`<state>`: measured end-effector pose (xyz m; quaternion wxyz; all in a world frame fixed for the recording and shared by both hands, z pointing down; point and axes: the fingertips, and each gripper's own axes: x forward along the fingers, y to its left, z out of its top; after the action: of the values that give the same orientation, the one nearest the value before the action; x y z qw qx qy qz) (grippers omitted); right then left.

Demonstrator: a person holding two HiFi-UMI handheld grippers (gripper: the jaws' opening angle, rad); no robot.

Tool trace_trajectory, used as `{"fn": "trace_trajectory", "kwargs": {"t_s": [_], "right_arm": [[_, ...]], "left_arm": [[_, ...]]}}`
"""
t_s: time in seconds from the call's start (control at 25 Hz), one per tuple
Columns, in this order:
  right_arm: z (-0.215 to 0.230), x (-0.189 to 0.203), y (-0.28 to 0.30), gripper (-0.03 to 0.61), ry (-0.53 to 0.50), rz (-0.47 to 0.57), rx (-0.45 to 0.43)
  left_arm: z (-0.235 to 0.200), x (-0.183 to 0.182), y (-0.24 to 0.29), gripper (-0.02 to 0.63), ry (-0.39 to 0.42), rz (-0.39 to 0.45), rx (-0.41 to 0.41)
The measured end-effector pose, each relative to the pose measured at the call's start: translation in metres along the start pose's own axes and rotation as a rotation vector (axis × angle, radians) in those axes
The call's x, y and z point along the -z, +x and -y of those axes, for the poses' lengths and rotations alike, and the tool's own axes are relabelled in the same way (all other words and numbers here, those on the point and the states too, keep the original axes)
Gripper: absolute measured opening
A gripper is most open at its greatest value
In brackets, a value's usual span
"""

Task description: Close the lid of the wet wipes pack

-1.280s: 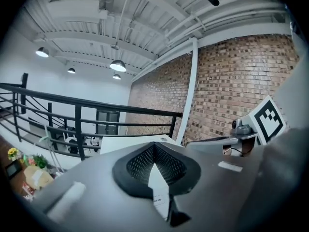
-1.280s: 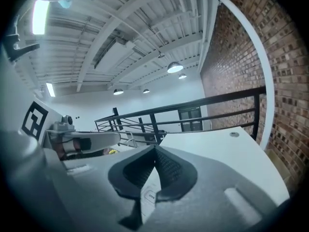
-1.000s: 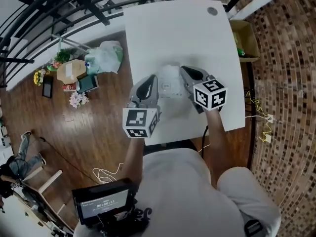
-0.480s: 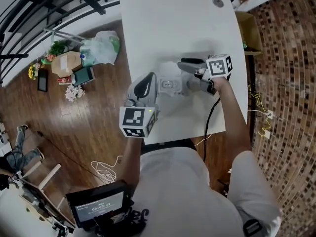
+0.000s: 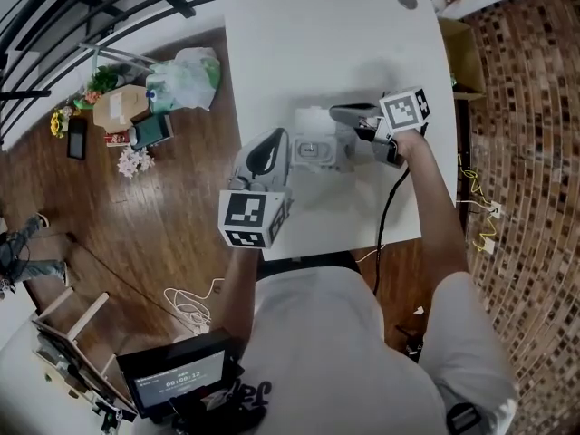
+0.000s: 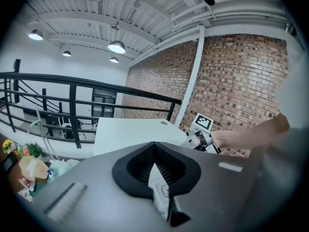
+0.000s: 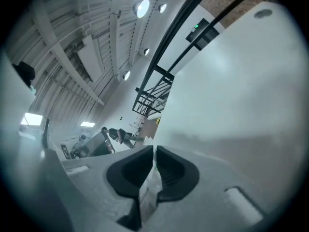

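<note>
You pinch opposite edges of the soft white plastic wet wipes pack (image 5: pixel 319 150) with left gripper (image 6: pixel 157 179) and right gripper (image 7: pixel 153 174), whose jaws have just been closing; its lid (image 5: pixel 309 119) looks unclosed.

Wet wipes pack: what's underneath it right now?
Below the wet wipes pack is the white table, showing around its edges. The patch directly beneath is covered by the pack itself, so anything lying there cannot be seen.

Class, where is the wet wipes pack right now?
In the head view the wet wipes pack lies on the white table, between the left gripper and the right gripper, whose jaws have just been closing on the pack.
</note>
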<state>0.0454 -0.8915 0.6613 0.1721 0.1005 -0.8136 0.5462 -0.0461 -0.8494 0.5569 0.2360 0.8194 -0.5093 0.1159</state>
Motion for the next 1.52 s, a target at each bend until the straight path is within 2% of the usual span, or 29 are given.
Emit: {"fn": "trace_trajectory", "kwargs": {"t_s": [0.12, 0.24, 0.36, 0.48, 0.56, 0.64, 0.8, 0.92, 1.0, 1.08, 1.28, 1.52], "right_arm": [[-0.027, -0.002, -0.007, 0.015, -0.176, -0.028, -0.020], [-0.061, 0.010, -0.011, 0.025, -0.341, -0.108, -0.048], [-0.089, 0.024, -0.011, 0.025, -0.447, -0.163, -0.065], [-0.095, 0.038, -0.004, 0.025, -0.514, -0.228, -0.013], [-0.094, 0.044, -0.001, 0.025, -0.531, -0.241, 0.023], [-0.098, 0.041, -0.003, 0.025, -0.522, -0.194, 0.025], [-0.107, 0.014, -0.014, 0.025, -0.509, -0.057, 0.045], [-0.102, -0.009, -0.012, -0.008, -0.516, -0.027, 0.115], [-0.093, -0.018, -0.006, -0.008, -0.515, -0.056, 0.178], [-0.083, -0.020, 0.006, -0.008, -0.516, -0.128, 0.220], [-0.081, -0.001, 0.027, -0.008, -0.503, -0.314, 0.201], [-0.090, 0.024, 0.023, -0.008, -0.492, -0.336, 0.195]], "left_arm": [[0.002, -0.001, -0.003, 0.017, -0.007, -0.001, 0.006], [0.007, 0.000, -0.006, 0.017, -0.007, -0.008, 0.010], [0.010, -0.002, -0.010, 0.016, 0.000, 0.004, 0.013], [0.009, -0.005, -0.014, 0.015, 0.010, 0.020, 0.011], [0.008, -0.007, -0.017, 0.016, 0.012, 0.025, 0.008], [0.009, -0.009, -0.021, 0.017, 0.002, 0.022, 0.014], [0.004, -0.012, -0.027, 0.015, -0.002, 0.024, 0.016], [0.003, -0.012, -0.027, 0.016, 0.000, 0.018, 0.017], [0.005, -0.009, -0.028, 0.017, 0.001, 0.002, 0.025], [0.006, -0.008, -0.028, 0.016, 0.003, 0.002, 0.031], [0.009, -0.005, -0.028, 0.017, 0.002, -0.004, 0.041], [0.006, -0.005, -0.028, 0.016, -0.004, 0.002, 0.036]]}}
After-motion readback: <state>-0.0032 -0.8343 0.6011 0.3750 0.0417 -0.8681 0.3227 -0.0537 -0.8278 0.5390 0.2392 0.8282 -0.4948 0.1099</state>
